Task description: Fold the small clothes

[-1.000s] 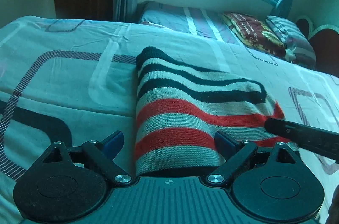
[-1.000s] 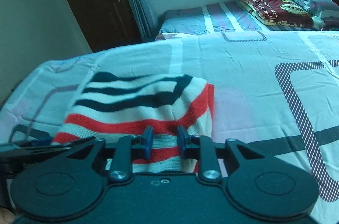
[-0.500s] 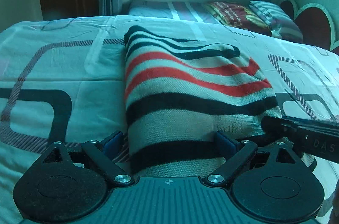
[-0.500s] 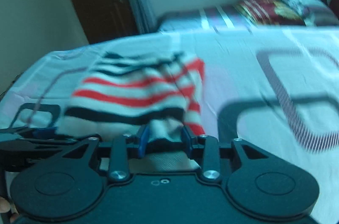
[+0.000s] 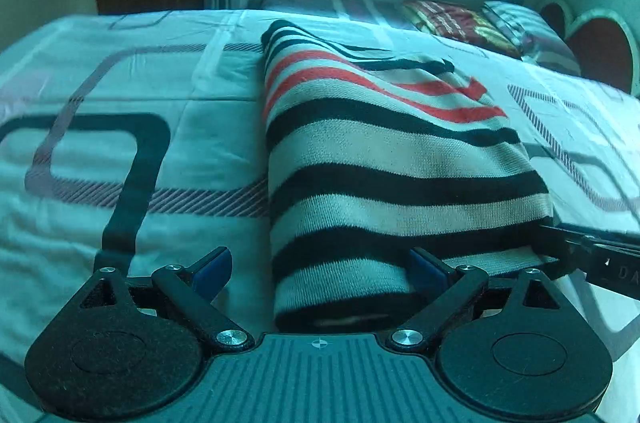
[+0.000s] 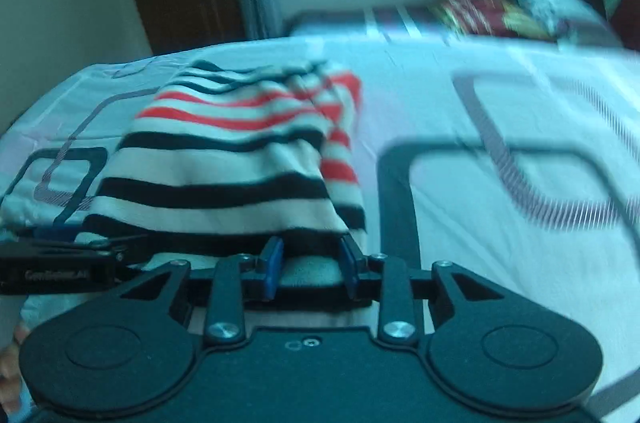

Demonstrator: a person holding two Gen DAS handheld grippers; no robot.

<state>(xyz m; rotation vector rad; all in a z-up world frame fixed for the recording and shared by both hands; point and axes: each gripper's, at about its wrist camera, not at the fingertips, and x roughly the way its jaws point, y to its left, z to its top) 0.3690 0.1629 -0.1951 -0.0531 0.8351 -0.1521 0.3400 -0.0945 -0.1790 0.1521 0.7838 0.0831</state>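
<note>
Left gripper [image 5: 320,273] fingers wide apart, straddling near hem of red, black and cream striped knit garment [image 5: 384,159]; right gripper [image 6: 310,273] pinches that hem's other corner. Long axis runs away across the patterned bedsheet [image 5: 120,163].

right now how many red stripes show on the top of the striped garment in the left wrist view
2: both on the striped garment, far half, one just beyond the other; more may be hidden underneath.

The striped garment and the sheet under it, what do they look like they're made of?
The striped garment looks like knitted yarn, matte and slightly fuzzy: fine rows of stitches show across its cream, black and red bands; wool or acrylic can't be told. The bed sheet looks like thin, smooth woven cloth with a printed pattern, probably cotton or a blend, creasing in fine, shallow wrinkles.
</note>
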